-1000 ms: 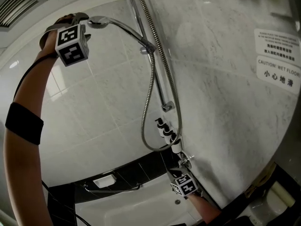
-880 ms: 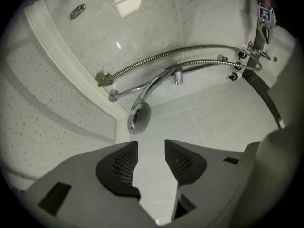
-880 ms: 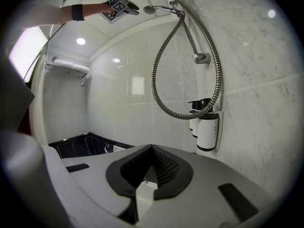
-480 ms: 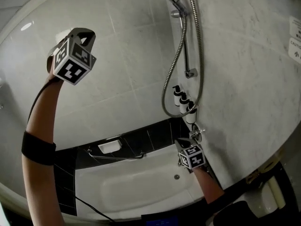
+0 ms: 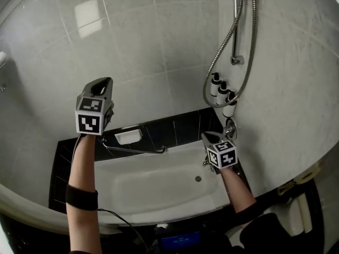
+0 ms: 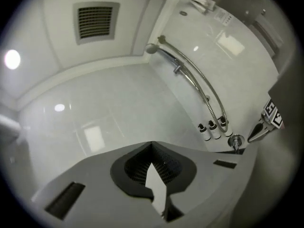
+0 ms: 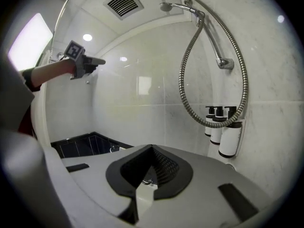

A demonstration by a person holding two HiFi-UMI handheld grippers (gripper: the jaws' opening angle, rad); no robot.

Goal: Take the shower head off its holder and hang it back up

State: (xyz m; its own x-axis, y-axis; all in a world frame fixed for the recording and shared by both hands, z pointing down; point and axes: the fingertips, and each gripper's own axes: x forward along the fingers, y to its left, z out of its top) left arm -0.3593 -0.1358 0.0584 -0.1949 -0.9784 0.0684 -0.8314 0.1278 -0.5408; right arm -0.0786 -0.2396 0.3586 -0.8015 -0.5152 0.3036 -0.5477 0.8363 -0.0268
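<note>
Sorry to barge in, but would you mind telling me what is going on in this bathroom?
A person at the bathtub holds a gripper in each hand. The shower head hangs in its holder on the wall rail, and neither gripper touches it. The left gripper is held level before the tiled wall, jaws shut on nothing. The right gripper sits low by the tap, also shut and empty.

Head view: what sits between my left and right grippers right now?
In the head view, a white soap dish and a chrome grab rail on the black tile band lie between the left gripper and right gripper, above the bathtub.
</note>
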